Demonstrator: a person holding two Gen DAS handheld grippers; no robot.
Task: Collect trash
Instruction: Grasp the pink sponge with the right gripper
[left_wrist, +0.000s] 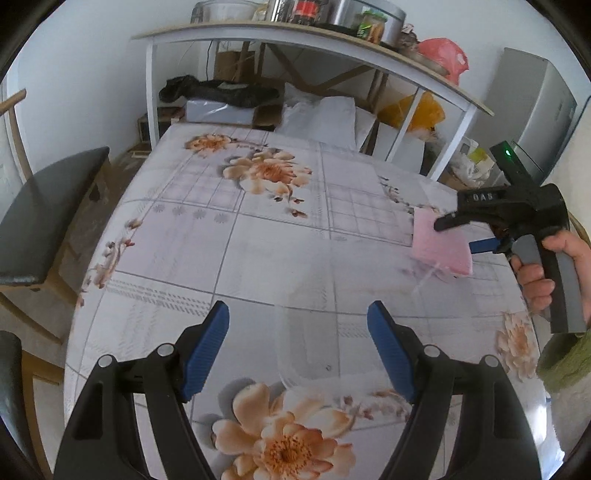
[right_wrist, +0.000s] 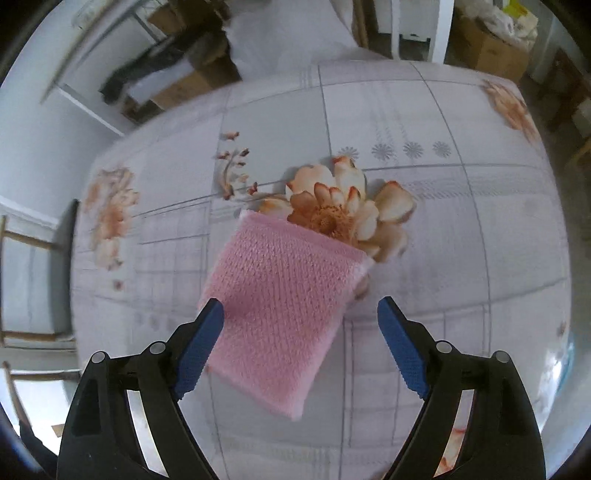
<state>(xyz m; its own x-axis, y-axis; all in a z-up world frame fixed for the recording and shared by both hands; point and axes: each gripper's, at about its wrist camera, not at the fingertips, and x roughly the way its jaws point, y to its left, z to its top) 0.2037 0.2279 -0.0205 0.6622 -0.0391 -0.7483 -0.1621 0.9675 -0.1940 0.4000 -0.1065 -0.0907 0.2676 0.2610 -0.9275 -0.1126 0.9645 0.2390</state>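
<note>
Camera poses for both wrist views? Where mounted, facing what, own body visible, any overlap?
Left wrist: sits behind the left gripper, angled down across the floral tablecloth-covered table toward a white shelf; its blue-padded fingers stand open with nothing between them, and the right gripper and holding hand show.
Right wrist: behind the right gripper, looking steeply down at the pink knitted scouring pad; jaws open.
Shared: pad, tablecloth.

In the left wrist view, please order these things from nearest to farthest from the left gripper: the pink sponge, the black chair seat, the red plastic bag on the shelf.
From the left gripper:
1. Pink sponge, on the table to the right, by the right gripper.
2. Black chair seat, left of the table; nearly as close as the sponge, hard to call.
3. Red plastic bag, on the shelf at the far right, clearly farthest.
</note>
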